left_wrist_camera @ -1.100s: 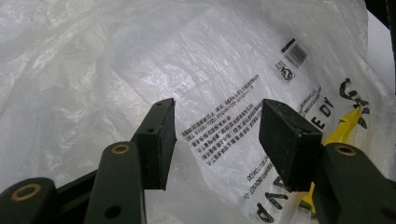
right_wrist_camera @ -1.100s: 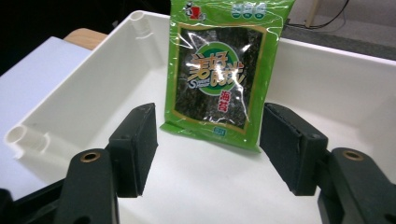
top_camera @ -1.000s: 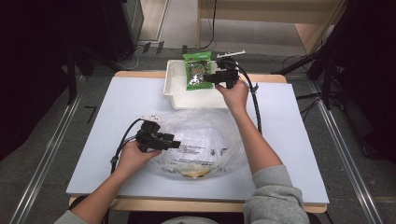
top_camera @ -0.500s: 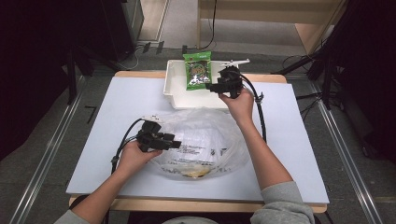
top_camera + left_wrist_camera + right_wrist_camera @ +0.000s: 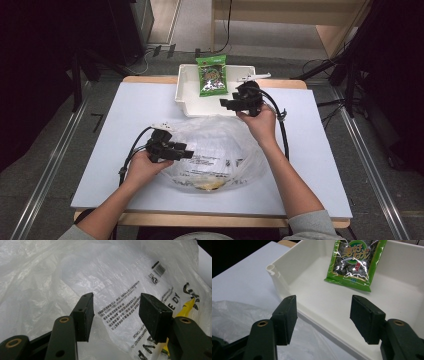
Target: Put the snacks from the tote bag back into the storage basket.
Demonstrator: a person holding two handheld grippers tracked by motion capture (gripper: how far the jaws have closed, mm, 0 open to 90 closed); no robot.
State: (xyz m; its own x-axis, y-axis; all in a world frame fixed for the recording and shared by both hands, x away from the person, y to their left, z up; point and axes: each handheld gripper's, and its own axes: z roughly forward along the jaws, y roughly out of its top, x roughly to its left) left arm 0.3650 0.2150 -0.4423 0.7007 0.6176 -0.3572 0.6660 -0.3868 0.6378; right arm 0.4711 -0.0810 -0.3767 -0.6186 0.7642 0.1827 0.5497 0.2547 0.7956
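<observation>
Right gripper view: the right hand-held gripper (image 5: 322, 318) hangs spread before the snack packet (image 5: 354, 261) — light, crinkly, slippery; pinch its lower edge.

High view: fixed above the person's side of the table (image 5: 125, 120), facing forward and down — far enough to take in the whole top and some floor beyond.
Left gripper view: rides the left gripper (image 5: 115, 315), looking along its jaws, very close to the clear plastic bag (image 5: 75, 277).
Right gripper view: rides the right gripper (image 5: 323, 320), close above the near wall of the white tray (image 5: 332, 302), facing the green snack packet (image 5: 354, 260).
Shared: bag (image 5: 220, 145), tray (image 5: 187, 95) and packet (image 5: 212, 75) sit in the high view; a bag edge (image 5: 234, 317) — probably the same bag — shows in the right gripper view.
</observation>
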